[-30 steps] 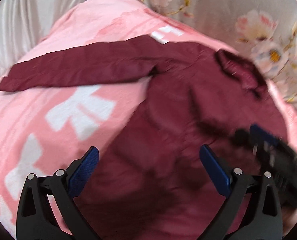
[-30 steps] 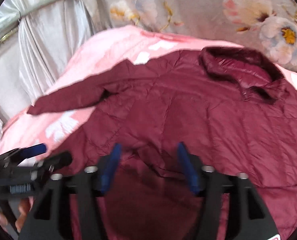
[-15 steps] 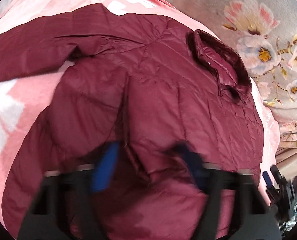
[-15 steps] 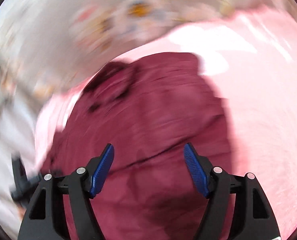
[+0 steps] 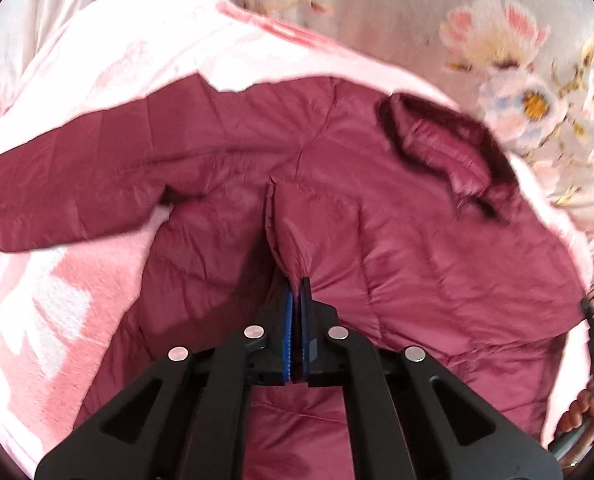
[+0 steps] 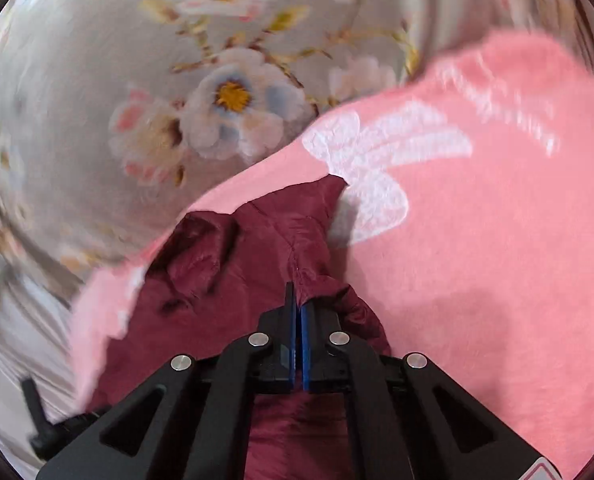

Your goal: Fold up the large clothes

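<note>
A pink blanket (image 5: 69,300) with white shapes covers the bed, a floral sheet (image 6: 97,80) at its far side. On the blanket lies the maroon quilted jacket (image 5: 397,248), one sleeve stretched left, collar far right. The left tool (image 5: 296,292) pinches a ridge of its front; the right tool (image 6: 297,300) is clamped on another fold.

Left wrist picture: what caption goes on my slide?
Left gripper pinches a fold of the maroon jacket spread on a pink blanket.
</note>
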A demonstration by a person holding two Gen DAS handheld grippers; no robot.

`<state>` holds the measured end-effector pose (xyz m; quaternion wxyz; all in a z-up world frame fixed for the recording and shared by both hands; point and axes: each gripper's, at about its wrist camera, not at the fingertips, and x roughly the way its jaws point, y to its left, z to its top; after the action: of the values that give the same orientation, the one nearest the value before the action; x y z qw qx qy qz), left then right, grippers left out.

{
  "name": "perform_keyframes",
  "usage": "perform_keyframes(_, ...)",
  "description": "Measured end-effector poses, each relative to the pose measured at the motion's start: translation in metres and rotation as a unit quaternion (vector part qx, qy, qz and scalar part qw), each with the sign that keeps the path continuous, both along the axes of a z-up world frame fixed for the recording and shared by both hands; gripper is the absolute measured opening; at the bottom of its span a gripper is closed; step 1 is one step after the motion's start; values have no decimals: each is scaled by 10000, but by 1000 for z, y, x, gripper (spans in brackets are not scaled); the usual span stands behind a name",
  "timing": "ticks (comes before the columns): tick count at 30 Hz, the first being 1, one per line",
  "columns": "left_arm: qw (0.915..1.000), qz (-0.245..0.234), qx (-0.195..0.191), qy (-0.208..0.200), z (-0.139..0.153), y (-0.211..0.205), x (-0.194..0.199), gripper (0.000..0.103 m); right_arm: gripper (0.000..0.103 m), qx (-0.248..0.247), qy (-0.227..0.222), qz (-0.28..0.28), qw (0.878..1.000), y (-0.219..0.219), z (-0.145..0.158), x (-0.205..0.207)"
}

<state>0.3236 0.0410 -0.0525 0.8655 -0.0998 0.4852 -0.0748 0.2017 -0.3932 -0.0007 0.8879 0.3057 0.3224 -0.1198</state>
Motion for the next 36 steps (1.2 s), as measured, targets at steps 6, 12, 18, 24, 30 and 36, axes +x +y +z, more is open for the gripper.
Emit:
perform_keyframes(6, 9993, -55, 275, -248, -25, -7, -11, 2, 0, -220, 1082, 68, 9939, -2, -63, 12)
perform_keyframes(12, 9945, -57, 824, -638, -27, -22, -20, 4, 0, -684, 1277, 114, 9894, 10, -64, 16)
perform_keyframes(18, 9939, -65, 853, -702, -27, -24, -23, 4, 14, -1131, 1125, -76, 9872, 41, -22, -12)
perform_keyframes(24, 9931, -64, 916, -725, -27, -25, -24, 4, 14, -1509, 628, 1598, 9735, 171, 12, 4)
perform_keyframes(30, 9944, -52, 763, -727, -27, -23, -25, 4, 12, -1587, 893, 2133, 9599, 230, -21, 28)
perform_keyframes(36, 9946, -76, 726, -732, -27, -22, -25, 7, 10, -1367, 1264, 2114, 9595, 233, -55, 36)
